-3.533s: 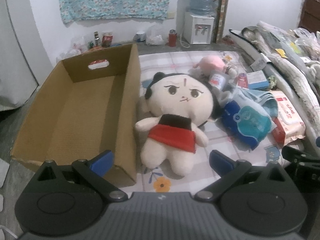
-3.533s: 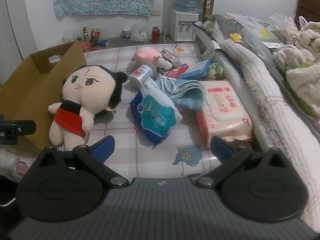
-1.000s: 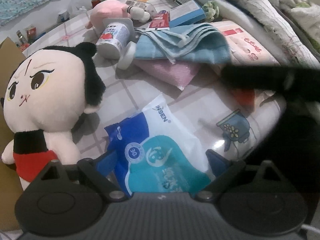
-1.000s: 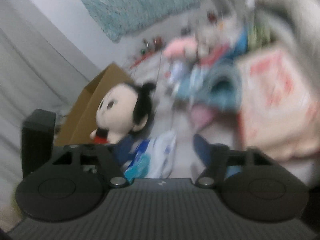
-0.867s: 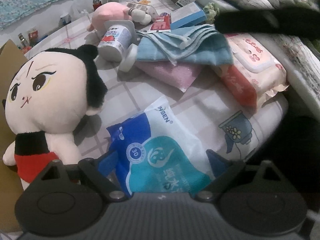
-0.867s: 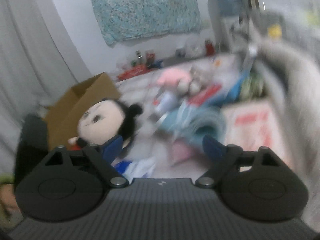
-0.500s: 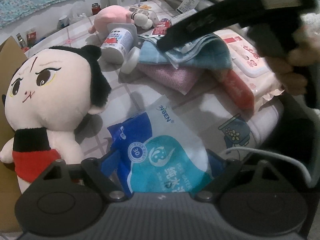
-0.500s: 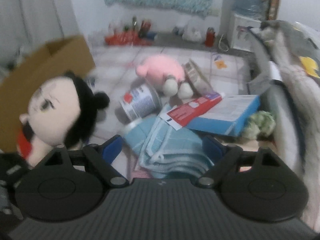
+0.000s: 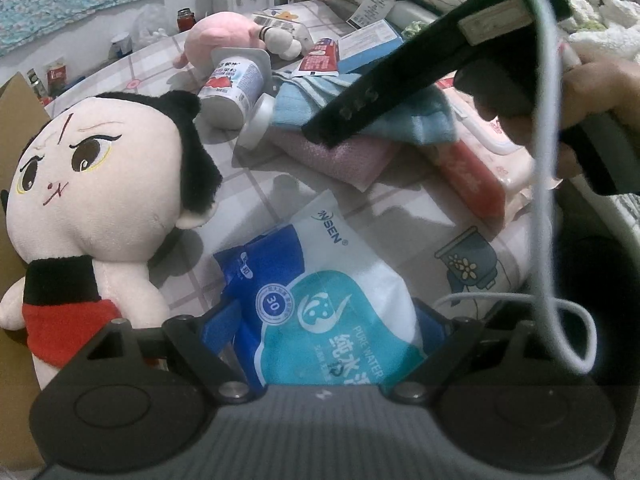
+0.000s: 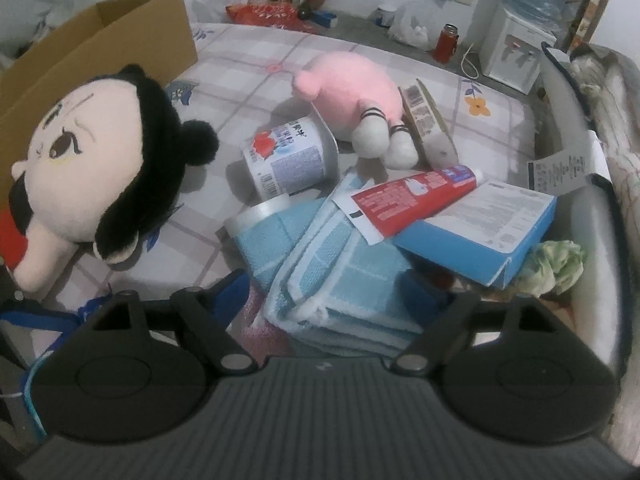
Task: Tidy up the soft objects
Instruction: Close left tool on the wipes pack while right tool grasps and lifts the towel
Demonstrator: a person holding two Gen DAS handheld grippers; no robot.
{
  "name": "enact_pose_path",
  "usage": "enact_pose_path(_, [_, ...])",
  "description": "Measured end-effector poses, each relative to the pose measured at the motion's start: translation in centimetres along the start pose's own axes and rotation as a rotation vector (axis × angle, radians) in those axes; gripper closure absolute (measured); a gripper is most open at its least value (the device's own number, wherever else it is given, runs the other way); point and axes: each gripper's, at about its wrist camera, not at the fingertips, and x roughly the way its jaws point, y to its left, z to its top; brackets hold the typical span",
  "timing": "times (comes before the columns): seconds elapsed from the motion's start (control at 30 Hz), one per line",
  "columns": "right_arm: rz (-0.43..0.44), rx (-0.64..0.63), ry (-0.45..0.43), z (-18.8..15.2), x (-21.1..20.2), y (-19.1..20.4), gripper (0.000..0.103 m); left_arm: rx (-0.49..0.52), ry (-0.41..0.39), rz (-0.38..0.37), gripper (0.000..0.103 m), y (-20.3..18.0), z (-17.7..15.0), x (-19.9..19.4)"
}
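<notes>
Left gripper (image 9: pixel 320 322) sits low over the blue-and-white wipes pack (image 9: pixel 320 304) on the bed (image 9: pixel 400 248) — same spot as a second ago. The pack lies between its spread jaws; I can't tell if the pads press on it, so no confirmed grip.

Right gripper (image 10: pixel 326 292) is what changed: a second ago its view was motion blur, aimed toward the big-headed doll (image 10: pixel 92 176). Now it's sharp and parked over the folded blue towel (image 10: pixel 340 280). Jaws wide but closing, towel between them, pads not visibly pressing. In the left view the right hand (image 9: pixel 592 92) holds that gripper's body above the towel and the pink cloth (image 9: pixel 340 156) beneath it.

Meaning: both soft targets look lined up, neither lifted. Cardboard box (image 10: pixel 100 40) sits left of the doll — likely the drop point. Toothpaste tube (image 10: pixel 412 200) and blue carton (image 10: pixel 480 232) rest on the towel's far edge; pulling it may drag them.
</notes>
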Motion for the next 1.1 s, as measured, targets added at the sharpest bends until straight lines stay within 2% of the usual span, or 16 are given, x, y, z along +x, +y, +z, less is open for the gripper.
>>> enact_pose_path(0.07, [-0.021,-0.015,0.011,-0.1,0.6,0.2,0.029,-0.003,-0.003,-0.001,0.014,0.0,-0.1,0.0])
enact_pose_path(0.17, [-0.039,0.002,-0.016,0.3,-0.1,0.0,0.064,-0.011,-0.006,-0.01,0.014,0.3,-0.1,-0.1])
enact_pose_path(0.2, [-0.045,0.009,-0.028,0.4,-0.6,-0.1,0.07,-0.013,-0.008,-0.012,0.014,0.3,0.0,-0.1])
enact_pose_path(0.4, [-0.033,0.088,-0.056,-0.3,-3.6,-0.9,0.084,-0.021,-0.027,-0.013,0.016,0.5,-0.2,-0.2])
enact_pose_path(0.5, [-0.01,0.183,-0.101,-2.0,-6.6,-1.1,0.089,-0.03,-0.05,-0.017,0.022,0.5,-0.3,-0.5])
enact_pose_path(0.67, [0.006,0.331,-0.158,-6.2,-9.5,-1.2,0.09,-0.028,-0.071,-0.013,0.026,0.5,-0.3,-0.7])
enact_pose_path(0.83, [-0.022,0.32,-0.139,-7.4,-8.7,-0.9,0.087,-0.031,-0.077,0.004,0.027,0.1,-0.4,-0.8])
enact_pose_path(0.97, [-0.016,0.279,-0.124,-7.3,-8.4,0.1,0.048,-0.037,-0.081,0.015,0.027,-0.1,-0.6,-0.9])
enact_pose_path(1.0, [-0.018,0.27,-0.115,-7.4,-8.1,0.4,0.043,-0.035,-0.081,0.017,0.027,-0.1,-0.6,-0.9])
enact_pose_path(1.1, [-0.009,0.259,-0.091,-7.8,-7.6,1.1,0.039,-0.035,-0.082,0.015,0.027,-0.1,-0.7,-0.9])
